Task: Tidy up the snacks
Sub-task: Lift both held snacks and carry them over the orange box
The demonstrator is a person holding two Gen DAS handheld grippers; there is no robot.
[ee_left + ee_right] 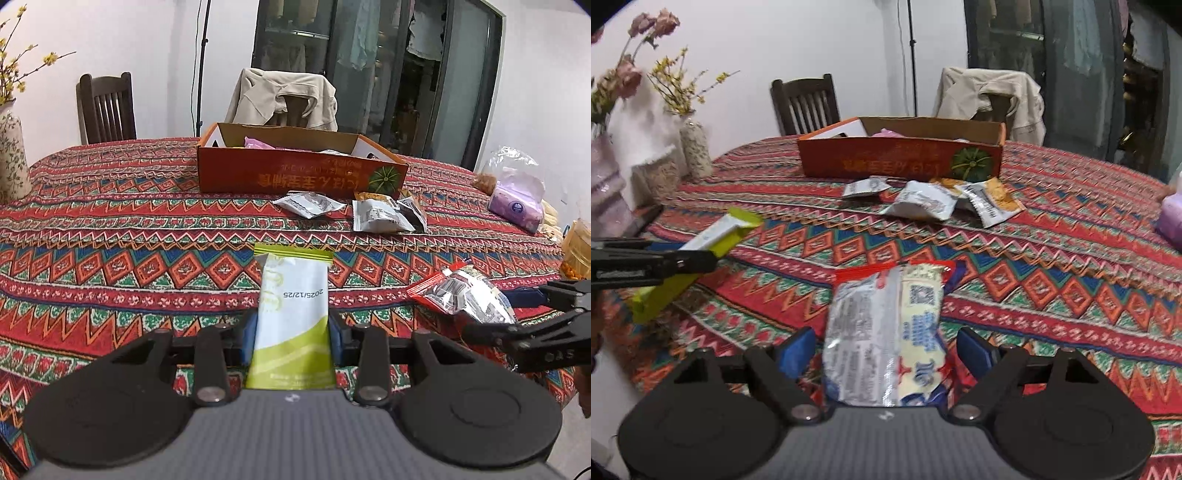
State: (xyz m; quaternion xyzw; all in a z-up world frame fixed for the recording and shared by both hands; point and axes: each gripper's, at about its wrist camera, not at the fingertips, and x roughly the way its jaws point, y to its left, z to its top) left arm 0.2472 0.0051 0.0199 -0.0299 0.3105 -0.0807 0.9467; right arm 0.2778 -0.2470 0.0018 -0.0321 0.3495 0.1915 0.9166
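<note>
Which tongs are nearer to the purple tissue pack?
Right. The right tongs, around a silver snack packet, are on the side of the purple tissue pack; the left tongs, holding a green-white packet, are farther left.

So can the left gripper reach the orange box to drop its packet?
Probably yes: left gripper holds the green packet, and only bare tablecloth lies before the orange box.

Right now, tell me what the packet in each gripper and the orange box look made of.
Green-and-white packet in the left gripper: smooth printed plastic film, crimped end. Silver packet in the right gripper: likely metallised foil, crinkled and shiny. Orange box: cardboard, printed outside, raw brown inner walls.
</note>
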